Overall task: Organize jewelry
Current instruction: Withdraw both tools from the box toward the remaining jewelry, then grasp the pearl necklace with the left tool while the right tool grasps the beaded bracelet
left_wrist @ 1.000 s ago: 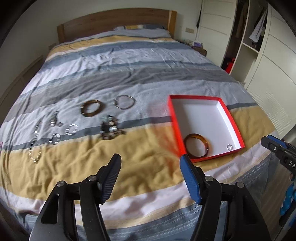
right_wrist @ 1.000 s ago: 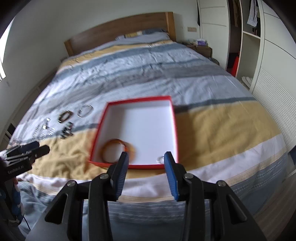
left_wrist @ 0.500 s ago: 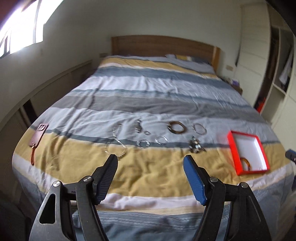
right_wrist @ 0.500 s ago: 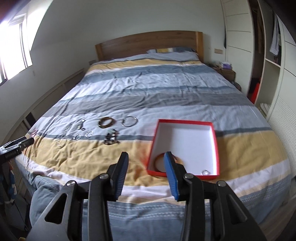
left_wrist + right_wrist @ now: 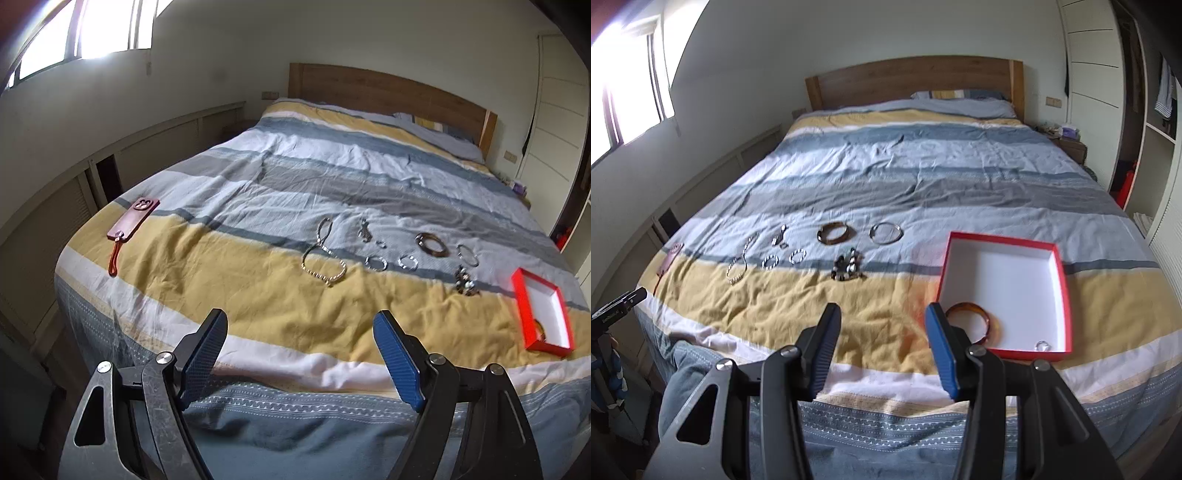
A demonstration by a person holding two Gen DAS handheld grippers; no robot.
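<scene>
Swinging away from the red box (image 5: 543, 317), the left gripper (image 5: 300, 350) now looks across the whole foot of the striped bed (image 5: 258, 295), where a second ago the box filled its view; its blue fingers stand wide apart with nothing between them. The right gripper (image 5: 882, 345) has drawn back too, jaws parted and empty, low in its frame. Inside the box, lower right of the right wrist view, lie an amber bangle (image 5: 975, 321) at the near corner and a small ring (image 5: 1042, 346) by the front wall, so two pieces look delivered already. The rest waits in a loose row mid-frame: a beaded chain (image 5: 738, 266), two small silver rings (image 5: 770, 262) and (image 5: 797, 256), a clasp-like piece (image 5: 780, 236), a brown bangle (image 5: 833, 233), a thin silver bangle (image 5: 885, 232) and a dark tangled cluster (image 5: 846, 267). A red phone case (image 5: 133, 219) sits apart at the left edge. My guess is both hands are resetting to choose the next piece, with most of the sorting not yet done
</scene>
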